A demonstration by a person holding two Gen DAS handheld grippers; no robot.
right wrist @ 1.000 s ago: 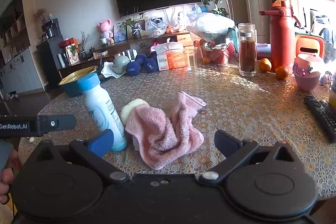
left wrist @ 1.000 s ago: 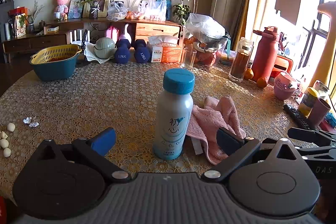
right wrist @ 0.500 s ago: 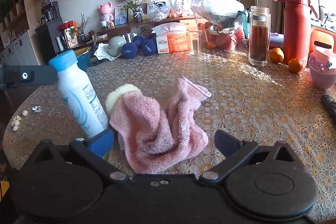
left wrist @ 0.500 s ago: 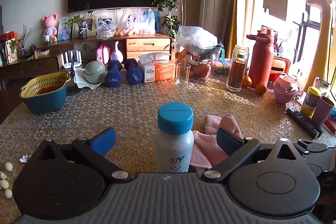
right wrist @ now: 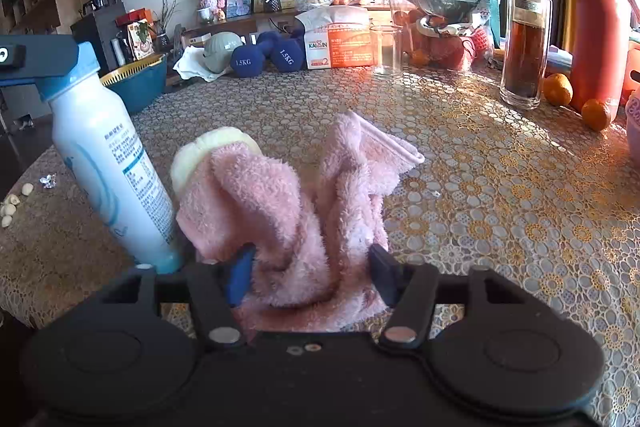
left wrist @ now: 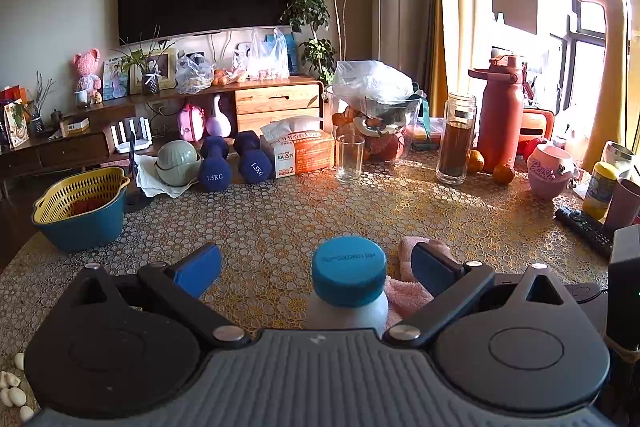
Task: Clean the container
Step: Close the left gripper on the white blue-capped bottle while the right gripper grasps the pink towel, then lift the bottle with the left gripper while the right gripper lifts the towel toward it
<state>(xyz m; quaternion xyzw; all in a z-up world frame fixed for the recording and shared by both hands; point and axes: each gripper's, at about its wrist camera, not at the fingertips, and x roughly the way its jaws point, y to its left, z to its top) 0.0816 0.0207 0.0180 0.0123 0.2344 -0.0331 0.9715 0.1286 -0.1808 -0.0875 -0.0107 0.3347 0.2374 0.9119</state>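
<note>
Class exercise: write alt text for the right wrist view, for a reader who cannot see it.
The right gripper has its fingers closed around a crumpled pink towel on a lace-patterned table. Just to the left stands a white bottle with a blue cap; a cluttered living room fills the background.

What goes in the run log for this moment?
left gripper: open around bottle | right gripper: shut on towel | bottle upright on table

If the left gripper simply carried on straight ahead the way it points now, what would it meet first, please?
The white bottle: its blue cap stands between the open fingers of the left gripper, so the gripper's body would probably meet it first.
</note>
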